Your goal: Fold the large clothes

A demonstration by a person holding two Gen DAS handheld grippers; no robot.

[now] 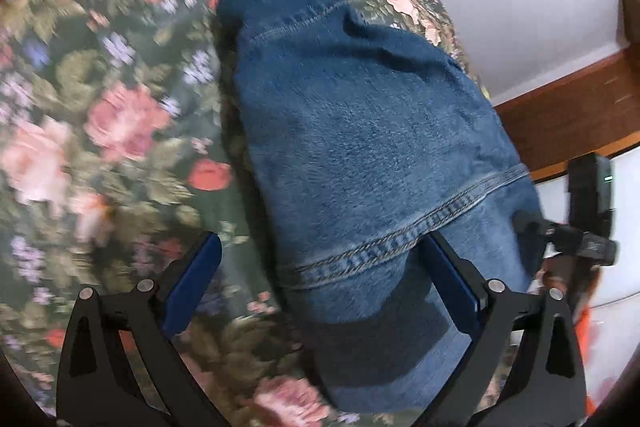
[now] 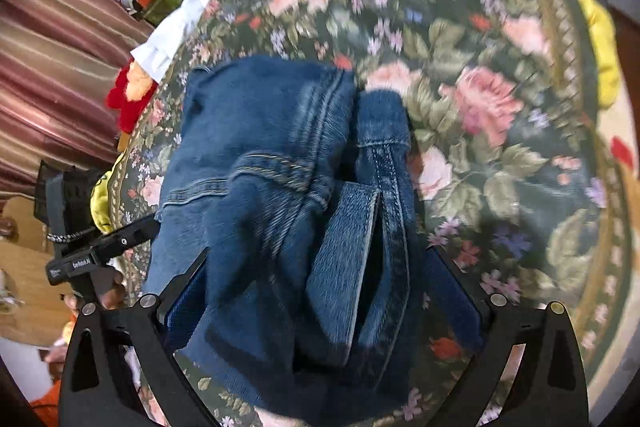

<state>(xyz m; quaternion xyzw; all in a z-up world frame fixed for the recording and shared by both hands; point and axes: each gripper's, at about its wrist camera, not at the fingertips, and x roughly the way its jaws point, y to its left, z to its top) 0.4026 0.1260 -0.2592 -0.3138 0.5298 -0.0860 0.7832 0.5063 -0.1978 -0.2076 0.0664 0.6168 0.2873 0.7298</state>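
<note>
**Jeans bunched on the flowered cover**

Left wrist view: the left gripper [image 1: 320, 267] stood wide, the jeans [image 1: 360, 131] on the flowered cover [image 1: 100, 107] reaching between its fingers.

Right wrist view: the right gripper [image 2: 320, 275] gaped wide around the bunched jeans [image 2: 260, 167].

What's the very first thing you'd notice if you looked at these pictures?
The big blue jeans jump out first, bunched in a folded heap in the middle, on a dark cloth covered with pink roses. Both black tools, the left tool and the right tool, stand wide open around the near end of the denim. At the cloth's far right edge something bright yellow peeks out.
</note>
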